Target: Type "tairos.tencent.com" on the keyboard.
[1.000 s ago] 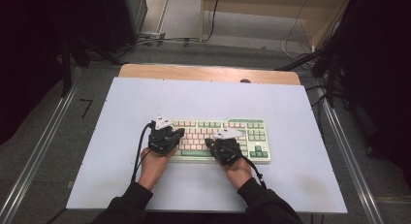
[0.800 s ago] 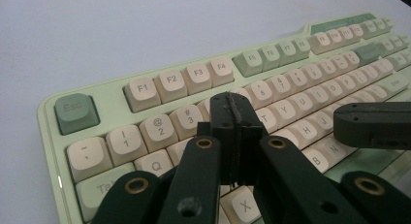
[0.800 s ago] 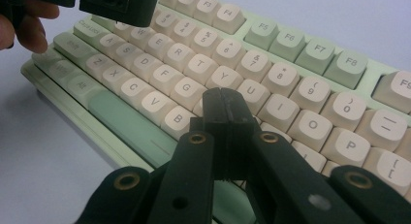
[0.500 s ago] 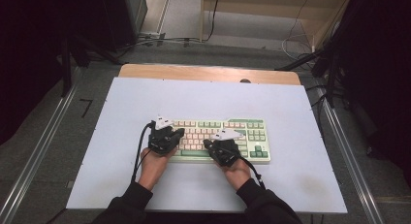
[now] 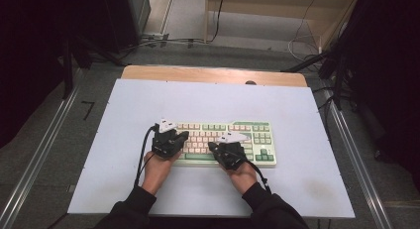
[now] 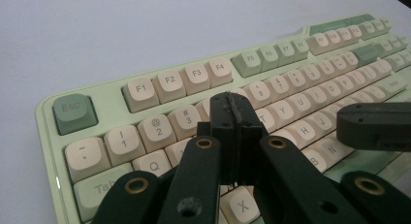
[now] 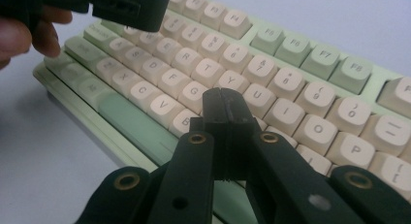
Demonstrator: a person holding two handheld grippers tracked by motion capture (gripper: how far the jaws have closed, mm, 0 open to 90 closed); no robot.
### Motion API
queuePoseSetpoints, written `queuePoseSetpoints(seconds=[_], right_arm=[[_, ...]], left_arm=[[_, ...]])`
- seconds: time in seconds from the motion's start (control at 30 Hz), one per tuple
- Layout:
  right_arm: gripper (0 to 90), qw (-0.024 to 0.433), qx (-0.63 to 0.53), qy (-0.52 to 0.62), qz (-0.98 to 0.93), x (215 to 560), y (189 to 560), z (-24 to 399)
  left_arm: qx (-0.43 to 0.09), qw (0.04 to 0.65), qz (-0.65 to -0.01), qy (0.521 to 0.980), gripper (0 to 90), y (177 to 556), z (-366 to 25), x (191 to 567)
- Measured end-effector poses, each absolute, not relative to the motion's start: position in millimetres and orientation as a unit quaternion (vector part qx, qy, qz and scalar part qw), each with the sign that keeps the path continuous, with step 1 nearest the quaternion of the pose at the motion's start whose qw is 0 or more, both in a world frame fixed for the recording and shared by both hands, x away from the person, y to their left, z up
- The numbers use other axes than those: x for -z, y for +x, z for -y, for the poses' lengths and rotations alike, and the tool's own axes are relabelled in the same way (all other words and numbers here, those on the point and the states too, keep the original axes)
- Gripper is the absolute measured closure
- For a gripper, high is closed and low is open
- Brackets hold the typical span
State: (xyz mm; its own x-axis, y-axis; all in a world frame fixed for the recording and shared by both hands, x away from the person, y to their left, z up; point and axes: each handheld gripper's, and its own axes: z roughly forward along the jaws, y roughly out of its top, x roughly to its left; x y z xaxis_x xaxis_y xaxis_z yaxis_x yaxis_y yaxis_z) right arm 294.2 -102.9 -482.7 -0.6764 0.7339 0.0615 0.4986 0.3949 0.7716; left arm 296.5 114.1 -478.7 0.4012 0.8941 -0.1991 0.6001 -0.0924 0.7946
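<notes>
Left gripper [image 6: 231,118] and right gripper [image 7: 224,112]: jaws pressed fully together on nothing, tips poised just above the letter rows of the keyboard [image 5: 247,135], which lies near the front edge of the tabletop [image 5: 124,105], slightly right of centre. Risk on descent: blunt closed tips wider than the gaps between keycaps, so likely to straddle two keys and press both. Further risk: a slanted push skidding the keyboard toward the far edge.
</notes>
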Motion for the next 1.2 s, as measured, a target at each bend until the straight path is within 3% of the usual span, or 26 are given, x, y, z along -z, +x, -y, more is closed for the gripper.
queuePoseSetpoints(seconds=[1.2], right_arm=[[87.5, 0.156, -0.405, 0.396, -0.81, 478, 300, 121]], left_arm=[[-0.161, 0.42, -0.503, 0.738, 90.0, 309, -80, 487]])
